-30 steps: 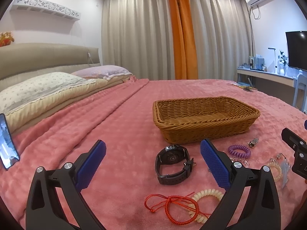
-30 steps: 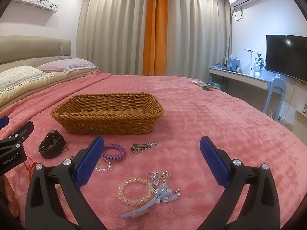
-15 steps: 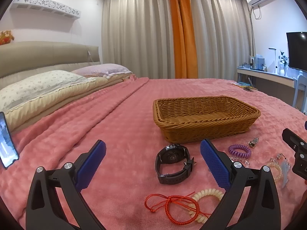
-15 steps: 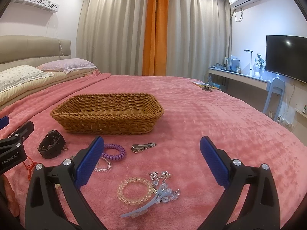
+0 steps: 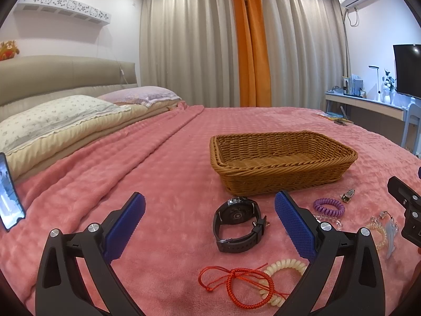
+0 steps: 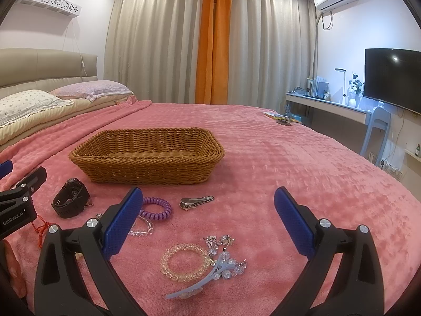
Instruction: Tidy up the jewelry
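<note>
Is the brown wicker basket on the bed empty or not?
Empty: the brown wicker basket shows only bare woven floor in both views.

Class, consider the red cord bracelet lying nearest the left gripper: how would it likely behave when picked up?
The red cord bracelet is thin knotted string with loose tails, so it probably droops limply and weighs little. It overlaps the cream coil hair tie, so lifting it might drag that along.

Only the left wrist view has tilted slightly; nothing moved.

One basket [image 6: 147, 155], one watch [image 5: 238, 221], three coil hair ties [image 6: 155, 208], two clips [image 6: 196, 200].
</note>
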### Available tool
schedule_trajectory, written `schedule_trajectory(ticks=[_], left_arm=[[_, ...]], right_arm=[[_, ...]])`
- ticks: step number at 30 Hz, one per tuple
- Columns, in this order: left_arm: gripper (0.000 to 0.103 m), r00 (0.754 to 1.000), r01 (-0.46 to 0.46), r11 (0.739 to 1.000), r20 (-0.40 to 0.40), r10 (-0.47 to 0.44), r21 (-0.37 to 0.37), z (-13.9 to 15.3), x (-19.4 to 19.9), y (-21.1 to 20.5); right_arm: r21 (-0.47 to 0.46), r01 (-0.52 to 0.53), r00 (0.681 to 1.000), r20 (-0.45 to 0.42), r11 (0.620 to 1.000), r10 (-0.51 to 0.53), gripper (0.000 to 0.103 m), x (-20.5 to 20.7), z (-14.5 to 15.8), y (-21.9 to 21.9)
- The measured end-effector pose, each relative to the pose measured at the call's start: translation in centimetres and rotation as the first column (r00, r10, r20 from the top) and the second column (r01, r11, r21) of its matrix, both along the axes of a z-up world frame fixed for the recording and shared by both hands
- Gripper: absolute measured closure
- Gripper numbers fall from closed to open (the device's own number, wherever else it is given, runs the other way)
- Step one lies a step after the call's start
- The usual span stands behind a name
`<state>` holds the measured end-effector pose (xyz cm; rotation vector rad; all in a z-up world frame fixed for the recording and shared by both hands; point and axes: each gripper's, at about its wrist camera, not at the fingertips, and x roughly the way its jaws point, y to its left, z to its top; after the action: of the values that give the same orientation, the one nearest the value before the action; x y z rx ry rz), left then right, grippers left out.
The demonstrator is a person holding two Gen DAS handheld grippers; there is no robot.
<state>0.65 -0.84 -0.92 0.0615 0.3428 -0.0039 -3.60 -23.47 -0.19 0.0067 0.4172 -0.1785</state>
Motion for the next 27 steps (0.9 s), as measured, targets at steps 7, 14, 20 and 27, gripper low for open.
schedule_trajectory(ticks=[7, 14, 20, 27], left_arm=[[0.008, 1.000, 0.000, 1.000, -0.001, 0.000, -0.001, -0.06, 0.00, 0.08], [0.008, 1.000, -0.001, 1.000, -0.004, 0.001, -0.003, -0.27, -0.10, 0.04], [0.008, 1.000, -0.001, 1.000, -0.005, 0.001, -0.003, -0.30, -0.08, 0.08], [0.008, 1.000, -0.001, 1.000, -0.003, 0.001, -0.017, -0.24, -0.09, 0.26]], right_arm=[[0.000, 0.000, 1.000, 0.000, 1.000, 0.000, 0.008, 0.02, 0.00, -0.01], [0.000, 0.000, 1.000, 0.000, 1.000, 0.000, 0.008, 0.03, 0.00, -0.02], [0.001, 0.000, 1.000, 0.000, 1.000, 0.000, 0.008, 0.03, 0.01, -0.03], [0.003, 0.001, 1.000, -0.001, 1.000, -0.001, 0.008, 0.03, 0.00, -0.03]])
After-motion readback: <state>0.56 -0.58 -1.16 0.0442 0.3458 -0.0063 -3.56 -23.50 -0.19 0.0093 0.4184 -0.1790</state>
